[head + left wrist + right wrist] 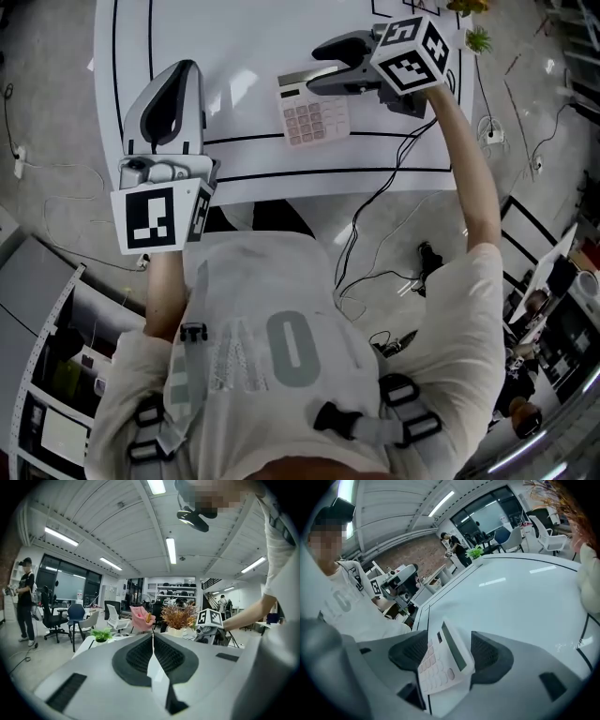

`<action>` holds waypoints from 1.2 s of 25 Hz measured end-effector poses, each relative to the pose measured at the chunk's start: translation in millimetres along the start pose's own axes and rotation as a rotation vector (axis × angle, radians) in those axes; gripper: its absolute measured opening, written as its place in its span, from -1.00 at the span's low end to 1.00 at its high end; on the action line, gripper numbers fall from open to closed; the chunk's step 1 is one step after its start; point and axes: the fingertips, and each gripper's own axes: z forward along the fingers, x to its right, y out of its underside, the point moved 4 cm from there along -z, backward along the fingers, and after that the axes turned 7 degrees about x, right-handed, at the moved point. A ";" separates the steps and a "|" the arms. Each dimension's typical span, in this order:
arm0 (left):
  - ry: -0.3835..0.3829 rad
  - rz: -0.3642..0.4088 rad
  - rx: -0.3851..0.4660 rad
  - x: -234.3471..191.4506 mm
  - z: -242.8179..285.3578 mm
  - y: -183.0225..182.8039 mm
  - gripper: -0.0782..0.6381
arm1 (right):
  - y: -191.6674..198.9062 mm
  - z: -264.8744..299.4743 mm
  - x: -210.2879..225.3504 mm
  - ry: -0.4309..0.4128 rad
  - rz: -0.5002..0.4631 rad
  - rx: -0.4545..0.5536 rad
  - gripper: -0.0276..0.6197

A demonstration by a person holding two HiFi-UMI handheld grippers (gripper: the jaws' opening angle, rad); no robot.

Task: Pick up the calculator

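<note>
White table (244, 37); left gripper (153, 644), fingers pressed together on nothing, readable only in its own view; right gripper (447, 653), fingers parted, its view alone showing the calculator (440, 663) between them, unpinched, the head view showing it lying flat.
</note>
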 end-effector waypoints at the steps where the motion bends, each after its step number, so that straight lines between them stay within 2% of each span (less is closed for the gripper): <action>1: -0.005 -0.002 -0.002 -1.1 -0.2 1.1 -0.72 | -0.6 0.0 2.2 -0.004 0.008 0.001 -0.01; 8: -0.011 -0.007 -0.016 -2.3 5.3 6.8 -0.72 | 14.8 11.6 10.3 -0.030 0.039 -0.070 -0.06; 12: -0.005 -0.005 -0.024 -2.7 8.2 8.8 -0.72 | 16.6 14.3 15.5 0.002 0.050 -0.065 -0.28; 15: -0.002 -0.007 -0.028 -2.0 11.3 11.0 -0.72 | 18.9 15.5 16.1 -0.001 0.090 -0.066 -0.37; 17: 0.001 -0.005 -0.030 1.1 14.7 12.0 -0.72 | 21.1 13.5 14.6 -0.018 0.108 -0.043 -0.45; 20: 0.006 -0.001 -0.032 8.5 19.2 12.2 -0.72 | 23.7 6.5 10.7 -0.039 0.116 0.049 -0.64; 23: 0.010 0.003 -0.026 10.5 21.2 9.2 -0.72 | 21.9 2.7 9.1 -0.035 0.120 0.126 -0.67; 30: 0.012 0.020 -0.016 19.8 24.5 0.8 -0.72 | 24.5 -8.9 7.7 -0.046 0.130 0.179 -0.69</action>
